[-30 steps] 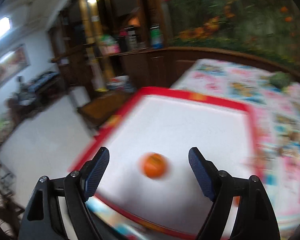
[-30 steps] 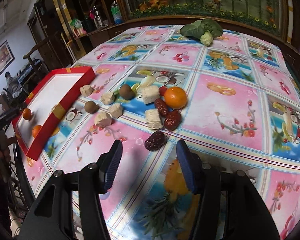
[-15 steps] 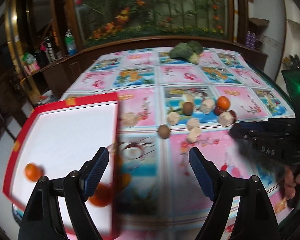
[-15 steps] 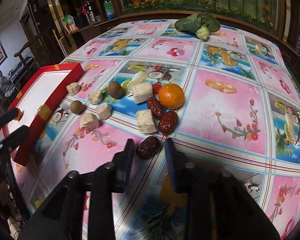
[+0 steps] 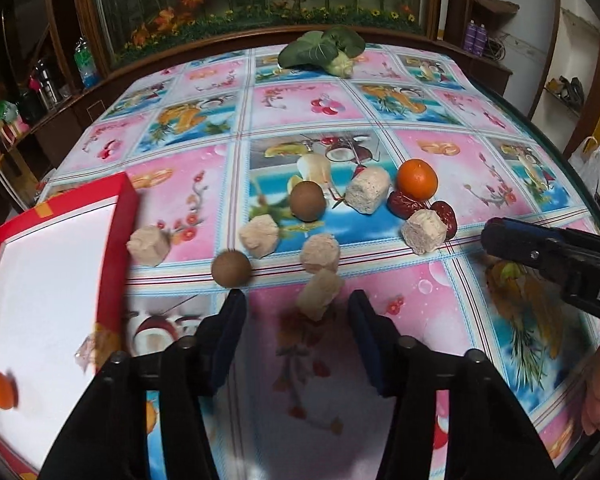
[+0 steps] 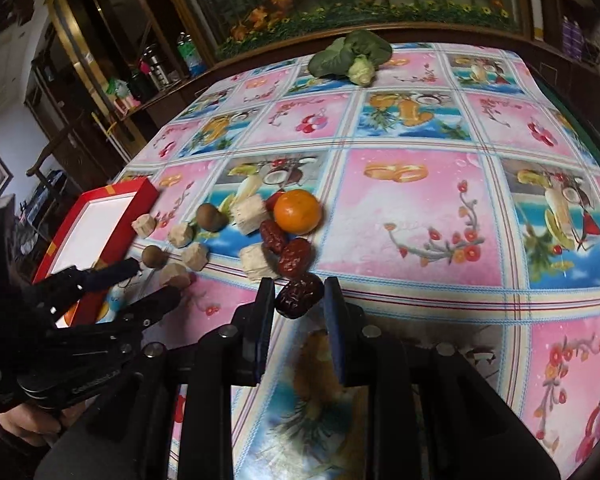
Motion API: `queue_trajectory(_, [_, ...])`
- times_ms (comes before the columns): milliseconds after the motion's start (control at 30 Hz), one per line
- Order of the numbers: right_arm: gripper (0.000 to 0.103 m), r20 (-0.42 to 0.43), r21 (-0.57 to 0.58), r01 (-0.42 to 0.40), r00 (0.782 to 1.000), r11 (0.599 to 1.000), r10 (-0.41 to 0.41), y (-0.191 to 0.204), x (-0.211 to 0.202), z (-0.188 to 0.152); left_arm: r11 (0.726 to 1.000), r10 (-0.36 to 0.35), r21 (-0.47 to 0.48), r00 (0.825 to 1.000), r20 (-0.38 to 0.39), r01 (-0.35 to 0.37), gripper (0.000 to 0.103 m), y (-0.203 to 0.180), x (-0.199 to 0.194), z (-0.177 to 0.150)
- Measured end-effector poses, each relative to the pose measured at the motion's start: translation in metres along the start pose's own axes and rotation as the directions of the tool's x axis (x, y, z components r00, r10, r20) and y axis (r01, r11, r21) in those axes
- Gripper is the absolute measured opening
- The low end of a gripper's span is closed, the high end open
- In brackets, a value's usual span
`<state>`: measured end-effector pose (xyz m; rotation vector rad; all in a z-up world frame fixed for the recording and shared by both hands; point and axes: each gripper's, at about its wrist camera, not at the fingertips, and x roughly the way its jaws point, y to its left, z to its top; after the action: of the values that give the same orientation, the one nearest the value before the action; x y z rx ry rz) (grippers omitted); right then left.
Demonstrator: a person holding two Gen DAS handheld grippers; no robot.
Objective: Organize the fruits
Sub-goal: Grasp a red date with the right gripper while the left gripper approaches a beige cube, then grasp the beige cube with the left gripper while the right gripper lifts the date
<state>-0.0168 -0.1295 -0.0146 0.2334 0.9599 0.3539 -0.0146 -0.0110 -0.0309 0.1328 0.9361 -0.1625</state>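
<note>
My right gripper (image 6: 300, 300) is shut on a dark red date (image 6: 299, 299) on the tablecloth. Two more dates (image 6: 296, 257), an orange (image 6: 297, 212), brown round fruits (image 6: 211, 218) and several pale cubes (image 6: 254, 262) lie just beyond it. My left gripper (image 5: 296, 312) is open, with a pale cube (image 5: 320, 292) between its fingertips and a brown round fruit (image 5: 231, 269) by its left fingertip. The red-rimmed white tray (image 5: 118, 232) sits at the left and holds an orange (image 5: 2, 390). The right gripper also shows in the left wrist view (image 5: 496, 240).
A leafy green vegetable (image 5: 324, 50) lies at the table's far edge. A wooden cabinet with bottles (image 6: 156, 72) stands beyond the table at the left. The table's right edge (image 5: 580, 184) curves away. The left gripper shows in the right wrist view (image 6: 152, 284).
My left gripper swung from over the tray to the fruit pile and narrowed its jaws. My right gripper moved forward and closed on the date.
</note>
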Motion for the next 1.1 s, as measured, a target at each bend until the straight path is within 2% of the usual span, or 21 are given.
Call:
queue_trajectory(300, [0.027, 0.010, 0.025, -0.016, 1.000, 1.000, 0.015, -0.005, -0.003, 0.002, 0.999, -0.052, 0.000, 0.999, 0.008, 0.052, 0.024, -0.007, 0.003, 0.005])
queue_trajectory(600, [0.027, 0.025, 0.032, -0.005, 1.000, 0.999, 0.004, -0.009, -0.005, 0.002, 0.997, -0.057, -0.057, 0.998, 0.026, 0.058, 0.024, 0.000, -0.004, -0.002])
queue_trajectory(767, [0.027, 0.048, 0.023, -0.003, 0.999, 1.000, 0.002, -0.009, -0.008, 0.003, 0.993, -0.046, -0.109, 0.995, 0.092, 0.056, 0.024, 0.017, -0.040, -0.015])
queue_trajectory(933, [0.027, 0.068, 0.019, 0.000, 0.998, 1.000, -0.001, -0.009, -0.010, 0.003, 0.985, 0.023, -0.170, 0.984, 0.176, 0.007, 0.024, 0.046, -0.085, -0.033])
queue_trajectory(1100, [0.027, 0.093, 0.011, -0.003, 0.996, 1.000, 0.002, -0.007, -0.014, 0.003, 0.969, 0.089, -0.245, 0.975, 0.205, -0.037, 0.023, 0.077, -0.107, -0.046])
